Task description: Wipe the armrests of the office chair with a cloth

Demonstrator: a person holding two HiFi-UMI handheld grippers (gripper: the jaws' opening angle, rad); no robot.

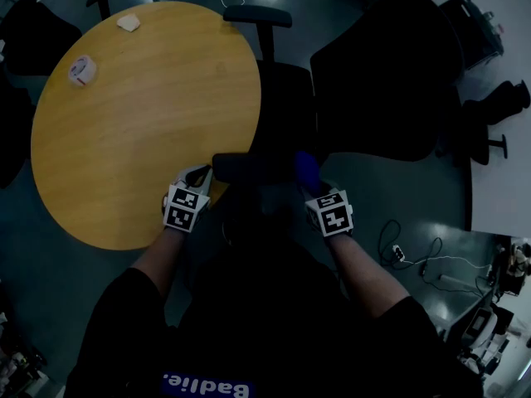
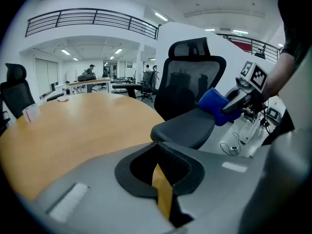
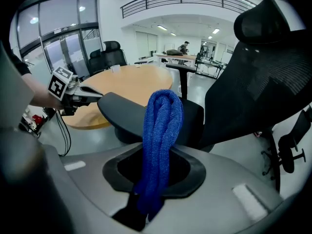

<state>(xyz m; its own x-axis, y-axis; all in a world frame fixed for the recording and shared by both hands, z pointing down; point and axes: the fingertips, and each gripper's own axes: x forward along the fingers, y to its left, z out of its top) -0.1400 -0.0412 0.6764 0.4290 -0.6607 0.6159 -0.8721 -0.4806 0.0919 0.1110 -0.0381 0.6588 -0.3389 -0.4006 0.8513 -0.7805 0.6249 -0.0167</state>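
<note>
The black office chair (image 1: pixel 286 106) stands beside a round wooden table (image 1: pixel 141 123), its backrest (image 1: pixel 390 73) to the right. Its near armrest pad (image 1: pixel 249 166) lies between my two grippers; the far armrest (image 1: pixel 257 15) is beyond the seat. My right gripper (image 1: pixel 319 191) is shut on a blue cloth (image 3: pixel 158 145), whose bunched top (image 2: pixel 217 105) lies against the right end of the pad (image 2: pixel 187 126). My left gripper (image 1: pixel 197 182) sits at the pad's left end over the table edge, jaws shut with nothing held. It appears at the left (image 3: pixel 80 92) in the right gripper view.
A small white roll (image 1: pixel 81 70) and a crumpled white thing (image 1: pixel 129 23) lie on the table's far side. Other dark chairs (image 1: pixel 33 31) stand at the left. Cables (image 1: pixel 415 255) trail on the floor at the right, near a white desk (image 1: pixel 498 189).
</note>
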